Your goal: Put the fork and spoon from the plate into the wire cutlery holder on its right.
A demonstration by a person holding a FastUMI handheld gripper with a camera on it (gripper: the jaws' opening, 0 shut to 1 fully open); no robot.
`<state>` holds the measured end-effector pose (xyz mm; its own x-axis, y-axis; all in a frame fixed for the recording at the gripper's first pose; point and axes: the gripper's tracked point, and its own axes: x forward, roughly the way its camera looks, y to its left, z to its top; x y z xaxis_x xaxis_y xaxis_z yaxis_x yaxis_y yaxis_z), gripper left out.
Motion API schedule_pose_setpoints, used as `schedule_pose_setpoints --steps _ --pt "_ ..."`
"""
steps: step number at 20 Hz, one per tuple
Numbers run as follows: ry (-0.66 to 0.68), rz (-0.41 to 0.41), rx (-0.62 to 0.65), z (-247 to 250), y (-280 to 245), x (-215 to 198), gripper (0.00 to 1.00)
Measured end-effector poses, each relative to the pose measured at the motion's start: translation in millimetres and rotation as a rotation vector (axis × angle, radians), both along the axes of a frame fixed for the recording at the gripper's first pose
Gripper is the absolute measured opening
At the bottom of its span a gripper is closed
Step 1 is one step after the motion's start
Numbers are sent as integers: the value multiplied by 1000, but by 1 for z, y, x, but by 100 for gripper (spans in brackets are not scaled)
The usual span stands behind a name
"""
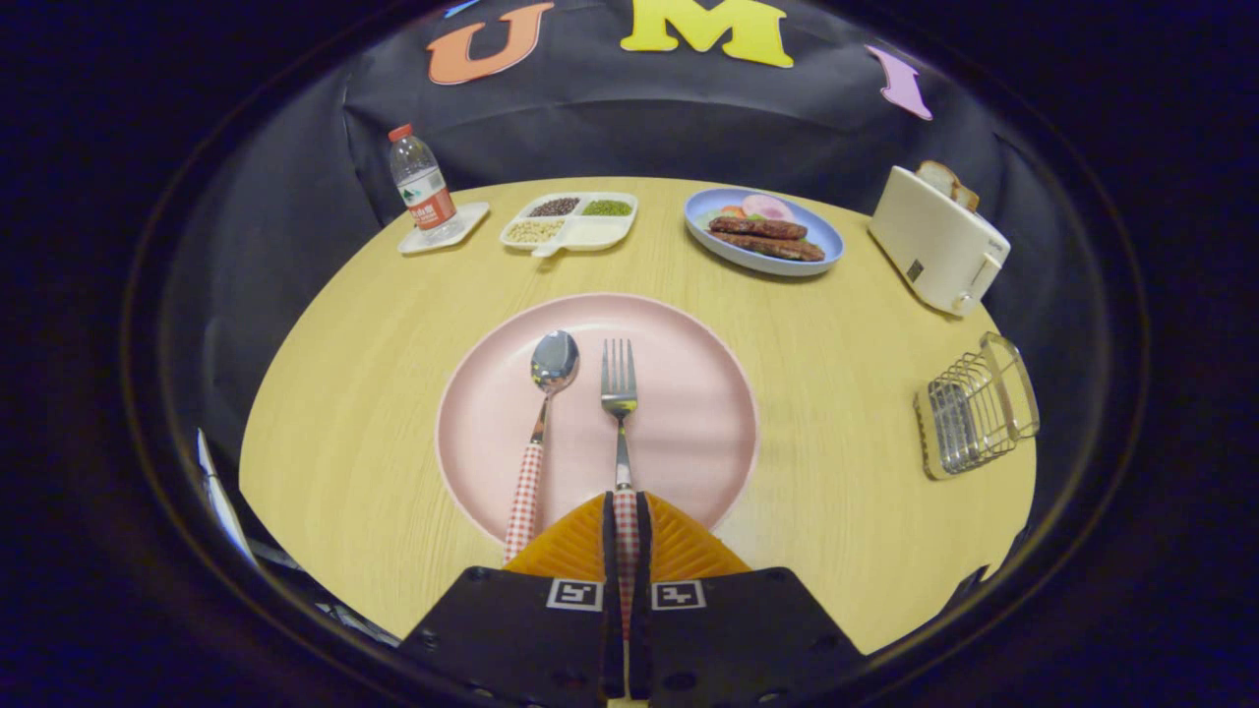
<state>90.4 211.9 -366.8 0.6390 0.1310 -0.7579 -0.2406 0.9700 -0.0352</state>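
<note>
neither piece has reached the wire cutlery holder yet — it sits with nothing in it at the table's right edge, well apart from the pink plate. the plate lies near the table's front edge, in the middle, and both utensils are on it, side by side with their heads pointing toward the far edge: the spoon to the left, the fork just beside it to the right.

the gripper is closed down narrow on the fork's checked handle, which runs between the two fingers with both pads pressed against it. the fork's tines look to be resting on the plate, so my read is that the first pick is gripped but not lifted. the spoon lies free, its handle passing just left of the fingers.

so the job is at its opening step: carry the fork across to the holder, drop it in, then return for the spoon — both placements are left to do.
</note>
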Motion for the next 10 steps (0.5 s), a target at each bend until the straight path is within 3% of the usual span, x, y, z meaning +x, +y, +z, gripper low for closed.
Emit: schedule_pose_setpoints --steps 10 --pt "-100 30 44 95 -82 -12 3"
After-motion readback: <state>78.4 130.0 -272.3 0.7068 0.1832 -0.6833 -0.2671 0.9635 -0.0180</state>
